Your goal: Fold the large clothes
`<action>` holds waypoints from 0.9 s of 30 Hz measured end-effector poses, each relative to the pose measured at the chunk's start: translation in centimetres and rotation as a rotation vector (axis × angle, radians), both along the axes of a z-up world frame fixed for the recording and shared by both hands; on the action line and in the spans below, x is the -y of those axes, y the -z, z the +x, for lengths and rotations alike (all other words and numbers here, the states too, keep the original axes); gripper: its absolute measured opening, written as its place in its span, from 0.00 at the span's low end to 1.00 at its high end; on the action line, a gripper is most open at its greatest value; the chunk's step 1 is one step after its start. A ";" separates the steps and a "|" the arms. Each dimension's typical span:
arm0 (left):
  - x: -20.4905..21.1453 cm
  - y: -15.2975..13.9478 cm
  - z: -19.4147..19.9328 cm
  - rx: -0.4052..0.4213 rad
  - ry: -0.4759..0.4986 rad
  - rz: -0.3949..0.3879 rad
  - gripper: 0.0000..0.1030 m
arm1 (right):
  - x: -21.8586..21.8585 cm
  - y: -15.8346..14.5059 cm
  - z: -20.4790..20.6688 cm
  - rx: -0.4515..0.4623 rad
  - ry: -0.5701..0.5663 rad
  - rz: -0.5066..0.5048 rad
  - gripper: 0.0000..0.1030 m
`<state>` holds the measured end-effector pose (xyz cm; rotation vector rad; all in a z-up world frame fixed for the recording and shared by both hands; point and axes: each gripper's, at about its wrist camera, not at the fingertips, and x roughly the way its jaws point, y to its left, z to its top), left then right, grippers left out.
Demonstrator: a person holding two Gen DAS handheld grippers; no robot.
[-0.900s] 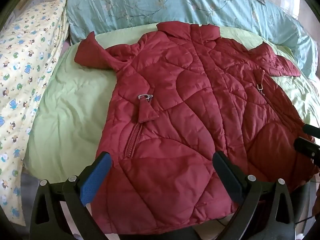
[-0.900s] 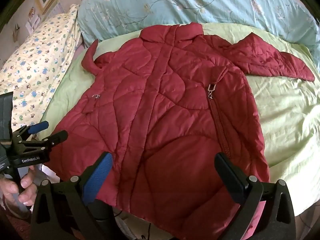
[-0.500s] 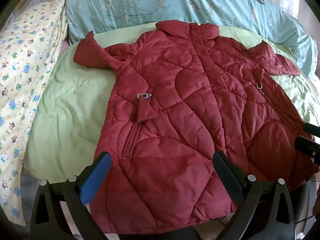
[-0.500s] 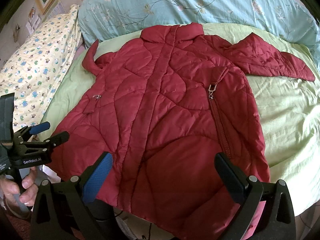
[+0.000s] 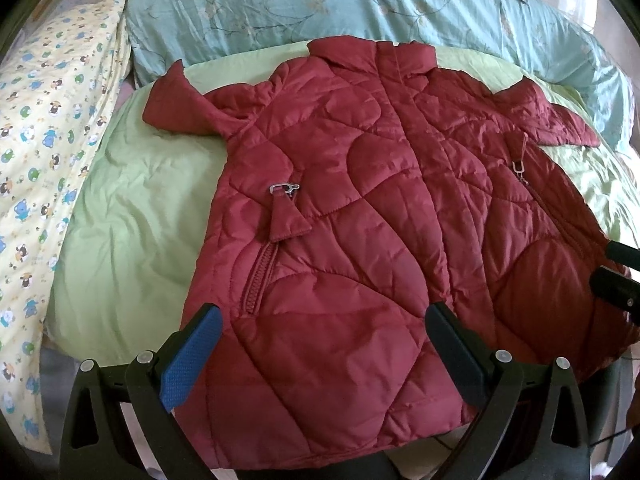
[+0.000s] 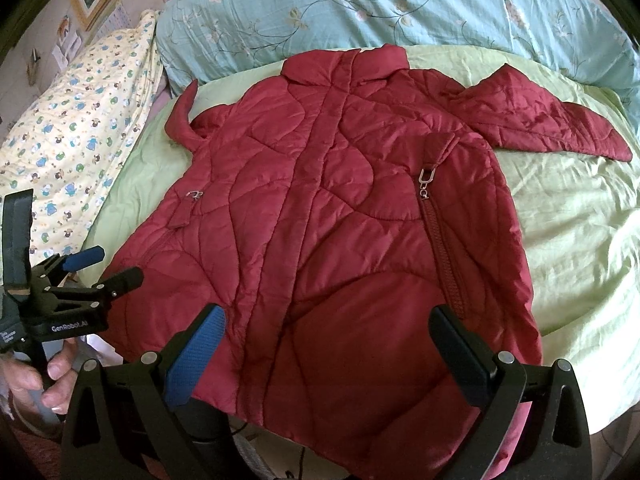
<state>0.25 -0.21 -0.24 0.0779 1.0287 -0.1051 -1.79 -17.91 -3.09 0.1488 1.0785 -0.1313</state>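
A dark red quilted coat (image 5: pixel 360 216) (image 6: pixel 344 216) lies spread flat, front up, on a light green quilt (image 5: pixel 136 208) (image 6: pixel 576 216), collar toward the far side and hem toward me. One sleeve sticks out to the left, the other to the right. My left gripper (image 5: pixel 320 352) hovers over the hem's left part, jaws wide open, nothing between them. My right gripper (image 6: pixel 328 352) hovers over the hem's right part, also wide open and empty. In the right wrist view the left gripper (image 6: pixel 96 268) shows at the far left, held by a hand (image 6: pixel 36 380).
A teal floral duvet (image 5: pixel 360 4) (image 6: pixel 380 4) is bunched along the far side of the bed. A yellow cartoon-print pillow (image 5: pixel 44 140) (image 6: pixel 80 120) lies at the left. The right gripper's fingertips (image 5: pixel 618 276) enter the left wrist view at the right edge.
Both grippers have eased slightly forward over the hem; the coat sits a touch lower and larger in view. Jaws stay wide open, and the coat has not moved.
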 end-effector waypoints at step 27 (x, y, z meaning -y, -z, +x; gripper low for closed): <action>0.8 1.5 1.8 -0.051 0.008 0.027 0.99 | 2.6 0.2 0.2 0.073 0.017 0.071 0.99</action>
